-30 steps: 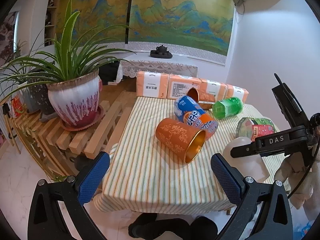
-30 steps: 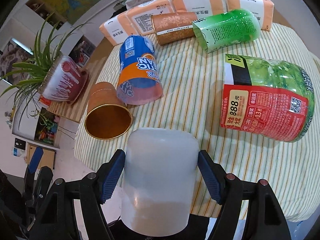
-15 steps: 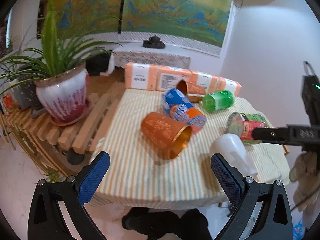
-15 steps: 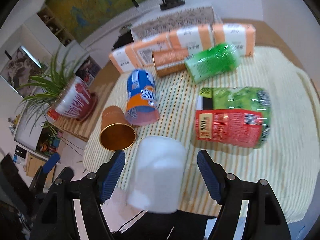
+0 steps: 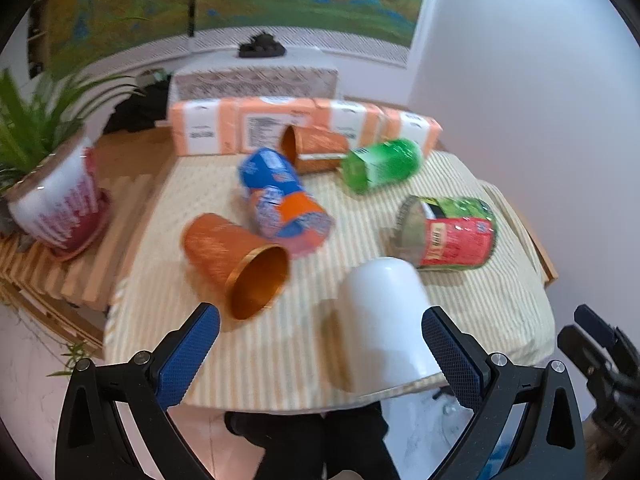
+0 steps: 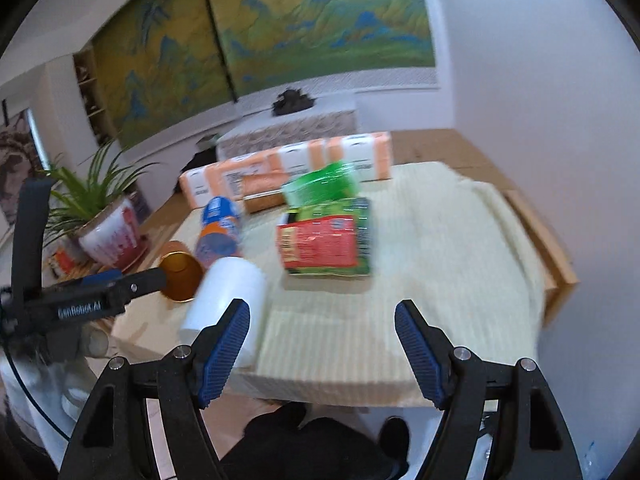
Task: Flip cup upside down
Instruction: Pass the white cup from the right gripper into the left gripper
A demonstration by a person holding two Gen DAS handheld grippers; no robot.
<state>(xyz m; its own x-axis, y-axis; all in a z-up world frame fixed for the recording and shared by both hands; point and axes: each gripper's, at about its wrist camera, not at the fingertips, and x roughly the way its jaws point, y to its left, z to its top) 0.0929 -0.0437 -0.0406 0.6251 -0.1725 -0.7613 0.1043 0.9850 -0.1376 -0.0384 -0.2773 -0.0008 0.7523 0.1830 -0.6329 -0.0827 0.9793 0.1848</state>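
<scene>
The white plastic cup stands mouth down at the near edge of the worktop, covered with a striped yellow-green cloth. Both the left gripper and the right gripper are open and empty. A green-and-gold landscape painting fills the far wall, with a potted green plant to the left.

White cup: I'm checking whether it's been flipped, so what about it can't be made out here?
- White cup rim, left wrist view: faces away, at table edge; unseen.
- White cup lower part, right wrist view: behind right tool's finger.
- Cup labels: motion-blurred in both views.
</scene>
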